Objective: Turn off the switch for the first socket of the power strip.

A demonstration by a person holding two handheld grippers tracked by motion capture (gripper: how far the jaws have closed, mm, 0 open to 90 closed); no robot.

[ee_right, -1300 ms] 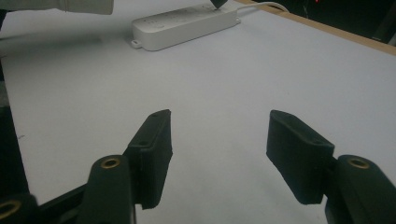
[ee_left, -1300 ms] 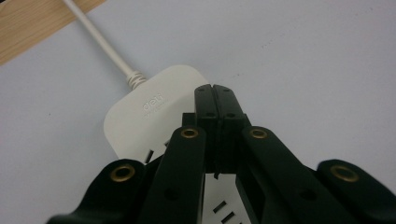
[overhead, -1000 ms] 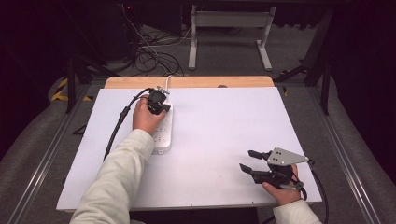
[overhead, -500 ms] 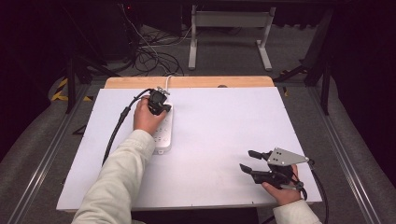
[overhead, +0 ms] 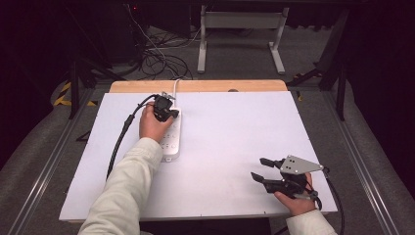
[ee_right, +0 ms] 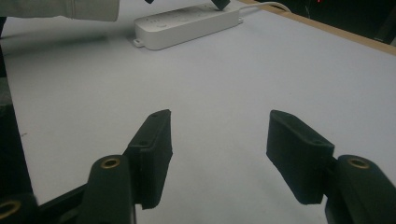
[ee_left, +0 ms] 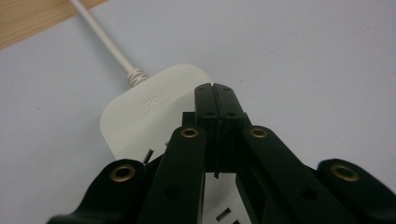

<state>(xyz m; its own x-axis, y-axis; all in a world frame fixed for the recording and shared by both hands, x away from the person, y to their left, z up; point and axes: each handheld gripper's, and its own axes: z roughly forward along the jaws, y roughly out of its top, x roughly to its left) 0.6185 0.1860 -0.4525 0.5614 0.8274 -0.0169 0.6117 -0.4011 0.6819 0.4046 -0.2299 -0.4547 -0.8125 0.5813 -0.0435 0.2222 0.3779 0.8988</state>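
White smooth table point(overhead: 230, 127) spreads wide before the gaping right gripper point(overhead: 262, 169). Left gripper point(ee_left: 215, 93), pinched together, seems to press the rounded plastic power strip point(ee_left: 140, 116).

One marking is found: the raised word "deli" is moulded in small letters on the cord end of the white power strip point(ee_left: 154, 105), seen in the left gripper view.
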